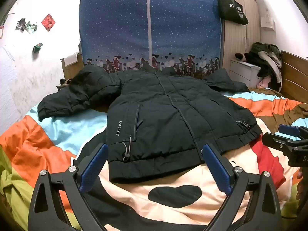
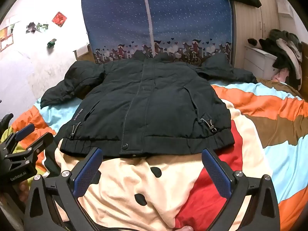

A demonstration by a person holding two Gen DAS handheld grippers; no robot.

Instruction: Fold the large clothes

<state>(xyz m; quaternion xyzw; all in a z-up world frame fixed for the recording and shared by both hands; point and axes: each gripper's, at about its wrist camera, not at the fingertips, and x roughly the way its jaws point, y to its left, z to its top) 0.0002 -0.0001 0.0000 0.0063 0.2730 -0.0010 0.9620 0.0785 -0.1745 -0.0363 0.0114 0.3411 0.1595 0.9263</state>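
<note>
- Left wrist view: left gripper (image 1: 155,155) spread wide, empty, poised just short of dark padded jacket (image 1: 163,111), laid flat, front up, on patterned bedspread (image 1: 67,127). Long axis away from gripper, hem nearest, collar farthest. Left hem corner closest to this side.
- Right wrist view: right gripper (image 2: 152,157) likewise wide apart, empty, near hem centre of jacket (image 2: 146,100). Quilted, matte shell; elastic hem; sleeves splayed outward.
</note>
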